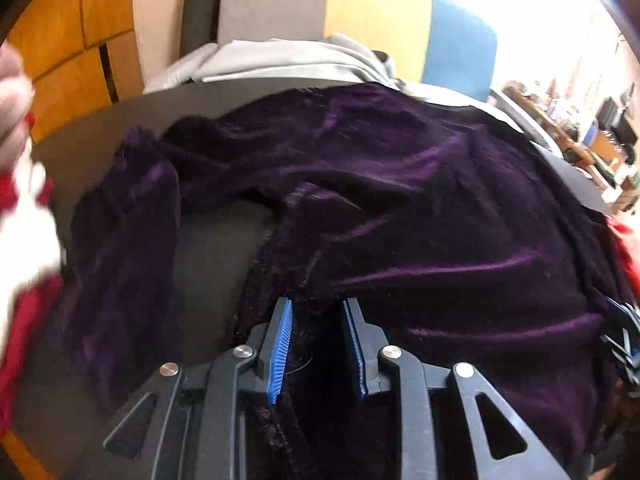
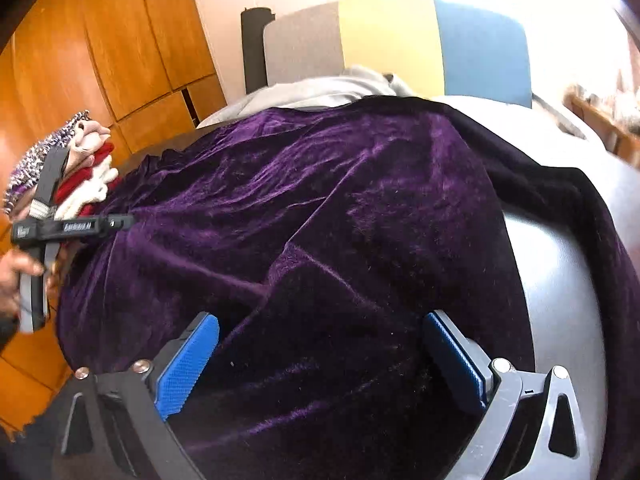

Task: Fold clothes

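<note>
Your dark purple velvet garment [image 2: 320, 200] is soft and shiny, with lots of wrinkles and folds; it lies spread over the round dark grey table [image 1: 216, 256] and covers most of it; one long part of it, maybe a sleeve, bends down the left side in the left view, with a bare patch of table between it and the main body; in the right view a darker edge of the cloth runs down the right side next to bare table.

Your left gripper [image 1: 318, 344] sits right over the near edge of the velvet; its blue ribbed fingers [image 1: 280, 348] stand partly apart, with dark cloth lying in the gap between them; you cannot tell if the pads press on it.

Your right gripper [image 2: 320, 364] is spread wide, with its blue pads [image 2: 188, 364] far apart; the velvet lies under and between them, but the pads do not squeeze it; it has nothing in its hold.

A stack of folded red and white clothes [image 2: 90, 184] sits just beside the left edge of the velvet; a light grey garment [image 1: 280, 60] lies behind the velvet at the far side of the table.
</note>
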The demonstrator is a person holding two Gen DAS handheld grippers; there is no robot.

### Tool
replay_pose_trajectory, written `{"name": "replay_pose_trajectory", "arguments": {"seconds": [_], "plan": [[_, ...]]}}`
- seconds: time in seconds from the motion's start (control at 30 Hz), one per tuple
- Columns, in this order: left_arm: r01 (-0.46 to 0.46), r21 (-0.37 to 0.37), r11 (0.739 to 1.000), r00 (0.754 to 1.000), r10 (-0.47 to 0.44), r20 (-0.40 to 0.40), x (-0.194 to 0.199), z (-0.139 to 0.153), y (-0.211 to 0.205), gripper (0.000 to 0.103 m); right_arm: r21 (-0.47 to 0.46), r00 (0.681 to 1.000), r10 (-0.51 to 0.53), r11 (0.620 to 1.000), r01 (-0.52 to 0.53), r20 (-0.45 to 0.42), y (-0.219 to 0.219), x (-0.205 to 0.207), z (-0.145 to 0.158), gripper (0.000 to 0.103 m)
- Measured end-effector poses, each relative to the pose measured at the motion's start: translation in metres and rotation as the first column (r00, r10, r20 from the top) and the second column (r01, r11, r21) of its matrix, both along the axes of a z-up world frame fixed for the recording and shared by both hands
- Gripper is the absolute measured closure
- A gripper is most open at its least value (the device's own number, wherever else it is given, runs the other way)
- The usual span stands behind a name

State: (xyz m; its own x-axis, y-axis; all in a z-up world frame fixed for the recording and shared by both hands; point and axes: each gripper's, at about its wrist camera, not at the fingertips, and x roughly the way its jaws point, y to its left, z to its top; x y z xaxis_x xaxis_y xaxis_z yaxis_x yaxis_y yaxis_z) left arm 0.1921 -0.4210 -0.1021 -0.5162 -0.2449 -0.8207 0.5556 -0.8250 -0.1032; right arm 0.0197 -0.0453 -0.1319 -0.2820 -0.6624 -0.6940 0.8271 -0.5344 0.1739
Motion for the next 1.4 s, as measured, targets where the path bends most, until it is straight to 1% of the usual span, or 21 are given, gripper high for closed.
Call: {"name": "replay_pose_trajectory", "arguments": {"seconds": [0.03,0.1,0.2,0.3,0.43,0.5,0.6,0.67,0.77,0.87,0.93,0.97,1.0,1.07,1.1,1.17,1.23,1.27,1.3,1.33,1.4], "plan": [[-0.006,-0.012,1.0,1.0,0.006,0.005,-0.007,-0.003,-0.008,0.076,0.001,1.0,0.007,1.0,-0.007,0.002,-0.005,-0.001,0.0,0.0],[-0.023,0.063,0.998,1.0,0.022,0.014,-0.01,-0.002,-0.016,0.078,-0.007,0.999,0.024,1.0,-0.024,0.035,-0.006,-0.004,0.001,0.0],[0.015,0.16,0.987,1.0,-0.014,-0.009,0.007,0.001,-0.008,0.076,0.001,0.995,0.067,0.998,-0.068,0.075,0.003,-0.001,0.002,0.0],[0.056,0.117,0.992,0.998,-0.056,-0.002,0.029,0.002,0.013,0.076,0.033,0.993,0.072,0.997,-0.075,0.092,0.014,0.004,0.004,0.0],[0.1,0.074,0.992,0.992,-0.094,-0.081,0.033,0.026,0.018,0.075,0.051,0.991,0.021,0.998,-0.028,0.131,0.018,-0.007,0.018,0.0],[0.104,0.045,0.994,0.988,-0.098,-0.118,0.025,0.039,0.017,0.074,0.01,0.992,-0.002,1.0,0.001,0.125,0.008,-0.02,0.032,0.0],[0.116,0.029,0.993,0.984,-0.111,-0.142,-0.014,0.05,0.004,0.071,-0.089,0.99,-0.049,0.994,0.061,0.131,-0.015,-0.043,0.053,0.0],[0.156,0.001,0.988,0.979,-0.154,-0.13,-0.041,0.053,0.0,0.071,-0.119,0.987,-0.073,0.989,0.09,0.142,-0.036,-0.062,0.06,0.0],[0.199,-0.073,0.977,0.977,-0.204,-0.07,-0.088,0.048,-0.012,0.071,-0.123,0.988,-0.079,0.988,0.096,0.134,-0.07,-0.092,0.067,0.0],[0.19,-0.111,0.976,0.982,-0.191,0.0,-0.119,0.026,-0.033,0.071,-0.021,0.991,-0.079,0.996,0.082,0.106,-0.106,-0.129,0.063,0.0],[0.134,-0.135,0.982,0.99,-0.126,0.063,-0.131,0.007,-0.056,0.071,0.055,0.989,-0.076,0.996,0.07,0.124,-0.129,-0.155,0.049,0.001],[0.118,-0.148,0.982,0.992,-0.111,0.057,-0.132,0.0,-0.068,0.069,0.086,0.988,-0.084,0.994,0.073,0.126,-0.137,-0.165,0.042,0.001],[0.102,-0.161,0.982,0.994,-0.095,0.051,-0.134,-0.008,-0.079,0.063,0.114,0.988,-0.09,0.991,0.076,0.127,-0.146,-0.175,0.034,0.001],[0.086,-0.184,0.979,0.996,-0.084,0.018,-0.134,-0.01,-0.096,0.057,0.154,0.988,-0.103,0.984,0.084,0.114,-0.162,-0.194,0.02,0.001],[0.075,-0.199,0.977,0.997,-0.073,0.015,-0.135,-0.011,-0.105,0.054,0.165,0.99,-0.102,0.983,0.085,0.094,-0.169,-0.201,0.016,0.001],[0.085,-0.272,0.959,0.996,-0.078,0.035,-0.14,-0.013,-0.113,0.044,0.172,0.996,-0.084,0.982,0.078,0.026,-0.18,-0.21,0.012,0.0],[0.112,-0.302,0.947,0.994,-0.102,0.048,-0.146,-0.014,-0.125,0.036,0.18,0.997,-0.064,0.981,0.071,-0.042,-0.19,-0.22,0.009,0.0],[0.102,-0.306,0.947,0.995,-0.09,0.051,-0.149,-0.015,-0.132,0.023,0.182,0.997,-0.054,0.981,0.065,-0.06,-0.195,-0.225,0.008,0.0],[0.091,-0.31,0.947,0.995,-0.078,0.055,-0.152,-0.015,-0.139,0.019,0.18,0.997,-0.04,0.982,0.05,-0.06,-0.2,-0.23,0.008,0.0],[0.08,-0.313,0.946,0.996,-0.065,0.059,-0.155,-0.016,-0.146,0.019,0.177,0.998,-0.023,0.984,0.033,-0.062,-0.204,-0.234,0.009,0.0],[0.053,-0.278,0.959,0.998,-0.042,0.048,-0.158,-0.016,-0.157,0.016,0.174,0.998,0.001,0.985,0.011,-0.064,-0.207,-0.237,0.011,0.0]]}}
